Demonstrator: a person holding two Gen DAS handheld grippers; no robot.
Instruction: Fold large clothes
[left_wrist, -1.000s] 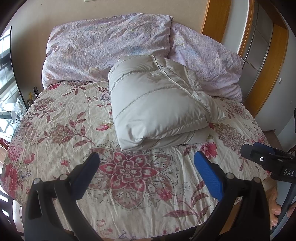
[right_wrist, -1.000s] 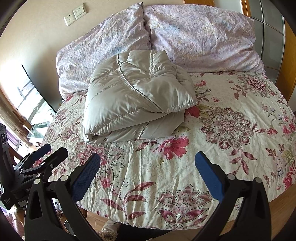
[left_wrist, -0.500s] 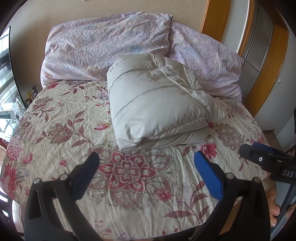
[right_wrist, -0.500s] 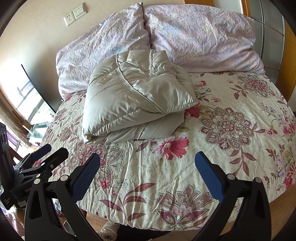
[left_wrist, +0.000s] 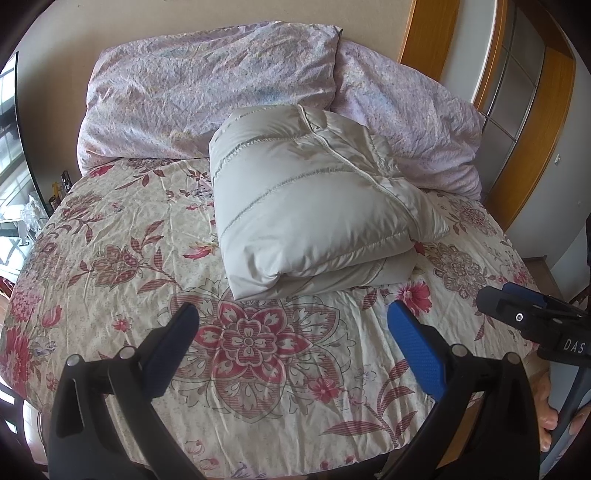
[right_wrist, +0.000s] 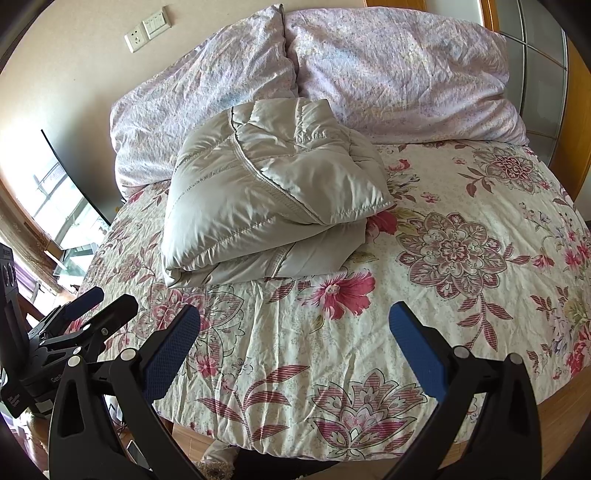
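Note:
A light grey puffer jacket (left_wrist: 314, 206) lies folded into a thick bundle on the floral bedspread (left_wrist: 122, 258), near the pillows. It also shows in the right wrist view (right_wrist: 269, 195). My left gripper (left_wrist: 291, 325) is open and empty, held back above the foot of the bed, well short of the jacket. My right gripper (right_wrist: 295, 325) is open and empty, also above the bed's near edge. The right gripper shows at the right edge of the left wrist view (left_wrist: 532, 317), and the left gripper at the left edge of the right wrist view (right_wrist: 96, 310).
Two lilac pillows (left_wrist: 207, 96) (right_wrist: 402, 70) lean against the wall behind the jacket. A wooden door frame (left_wrist: 528, 122) stands to the right of the bed. A window (right_wrist: 55, 199) and wall sockets (right_wrist: 147, 31) are at the left. The bedspread (right_wrist: 461, 258) hangs over the near edge.
The left wrist view has drifted slightly, so the jacket sits a little higher. Both grippers stay open and empty. The jacket has not moved.

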